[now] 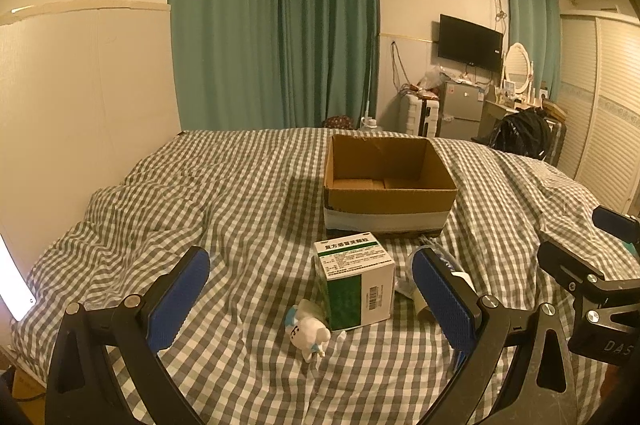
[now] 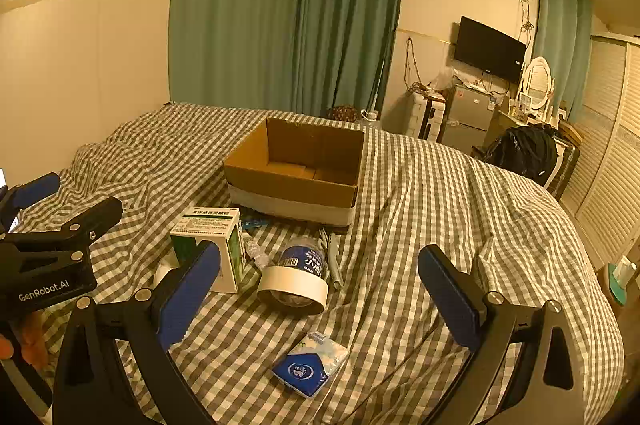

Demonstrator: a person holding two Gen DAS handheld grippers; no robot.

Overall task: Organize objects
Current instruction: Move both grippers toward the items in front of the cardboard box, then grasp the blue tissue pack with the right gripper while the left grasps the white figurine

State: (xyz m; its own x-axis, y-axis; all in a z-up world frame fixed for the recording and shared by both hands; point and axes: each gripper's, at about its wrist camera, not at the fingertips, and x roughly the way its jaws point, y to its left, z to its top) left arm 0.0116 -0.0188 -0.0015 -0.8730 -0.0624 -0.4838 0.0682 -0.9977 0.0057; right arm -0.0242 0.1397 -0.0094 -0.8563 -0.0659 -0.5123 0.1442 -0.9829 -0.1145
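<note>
My left gripper hangs over the bed with its jaws spread wide and holding nothing; between them on the checked cover lie a green-and-white medicine box and, just in front of it, a small white plush toy. My right gripper is likewise released, its jaws wide apart. Between them I see a roll of white tape lying against a clear water bottle on its side, and nearer to me a blue-and-white tissue packet. The cardboard box sits open further up the bed, beyond all these things. What I can see of its inside shows only the bottom flaps; the near wall hides the rest.
</note>
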